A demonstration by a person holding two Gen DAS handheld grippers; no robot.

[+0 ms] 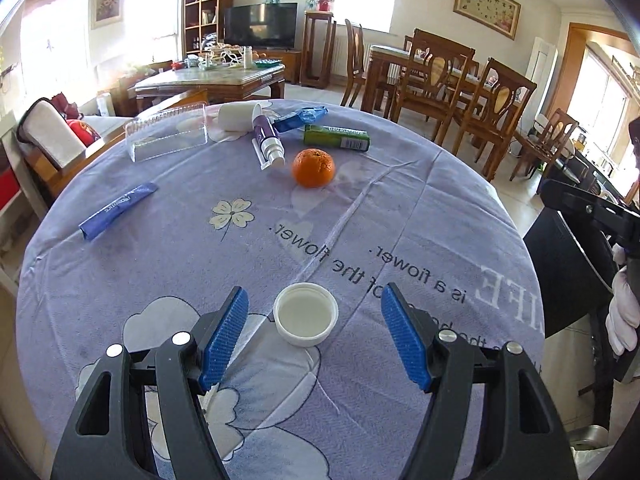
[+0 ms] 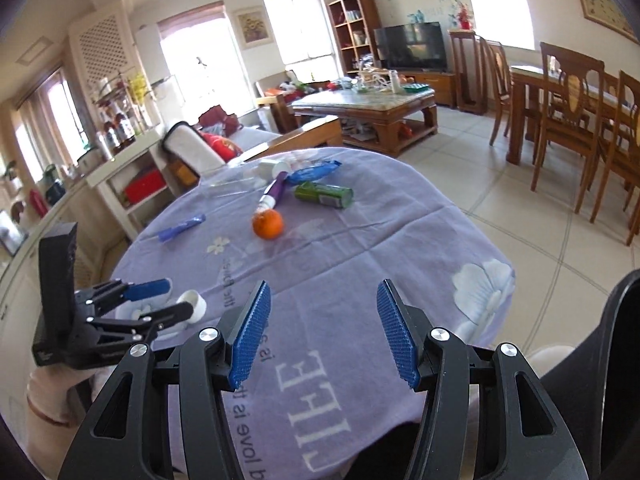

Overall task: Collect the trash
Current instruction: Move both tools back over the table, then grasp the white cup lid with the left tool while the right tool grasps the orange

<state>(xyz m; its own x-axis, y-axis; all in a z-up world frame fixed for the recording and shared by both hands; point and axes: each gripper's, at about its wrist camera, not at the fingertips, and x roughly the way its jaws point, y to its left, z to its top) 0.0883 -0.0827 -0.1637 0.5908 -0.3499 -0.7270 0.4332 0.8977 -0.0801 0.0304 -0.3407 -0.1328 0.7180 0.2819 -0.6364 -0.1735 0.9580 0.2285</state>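
A white bottle cap point(image 1: 306, 314) lies open side up on the purple tablecloth point(image 1: 160, 260), between the fingers of my open left gripper point(image 1: 314, 312), not touched. In the right wrist view the cap point(image 2: 194, 306) sits between the left gripper's fingers point(image 2: 148, 289). My right gripper point(image 2: 324, 316) is open and empty above the table's near edge. Farther back lie a blue sachet point(image 1: 118, 211), an orange point(image 1: 313, 167), a purple tube point(image 1: 267, 140), a green packet point(image 1: 336, 136), a blue wrapper point(image 1: 300, 117) and a tipped white cup point(image 1: 240, 116).
A clear plastic box point(image 1: 168, 132) stands at the table's back left. A black bin point(image 1: 572, 276) is past the table's right edge. A sofa point(image 1: 52, 140), a coffee table point(image 1: 212, 80) and dining chairs point(image 1: 496, 108) lie beyond.
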